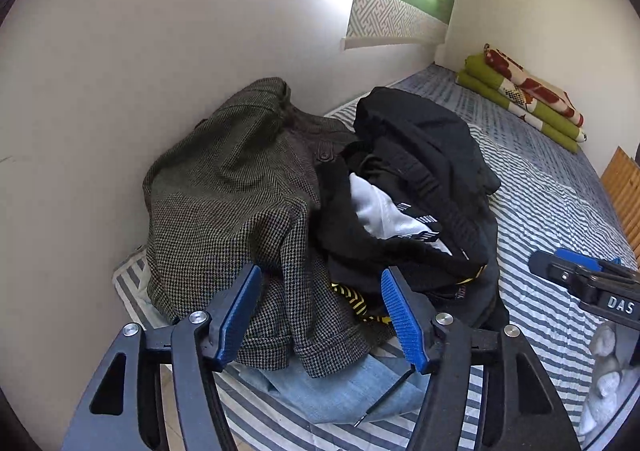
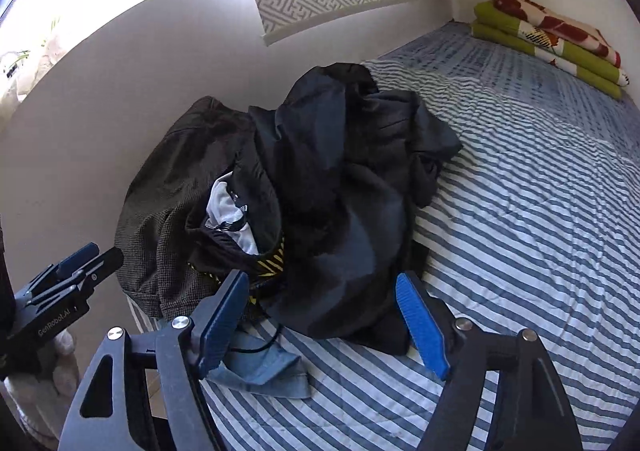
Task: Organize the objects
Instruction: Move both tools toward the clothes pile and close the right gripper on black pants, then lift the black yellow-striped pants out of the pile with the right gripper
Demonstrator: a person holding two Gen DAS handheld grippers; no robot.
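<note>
**Soft pile ahead: take each garment by a thick fold**

Both your grippers hang over the heap of clothes on the striped bed (image 2: pixel 520 211), jaws parted and empty. Just beyond your left gripper (image 1: pixel 322 315) lies the checked jacket (image 1: pixel 224 191): heavy, limp wool, likely to sag, so pinch a thick hem or the collar. Ahead of your right gripper (image 2: pixel 322 315) sits the black jacket (image 2: pixel 352 179), thin and probably slippery; bunch a fold before closing. The denim piece (image 1: pixel 340 391) lies under the heap, nearest your jaws, with a white garment (image 1: pixel 380 211) tucked in the middle.
</note>
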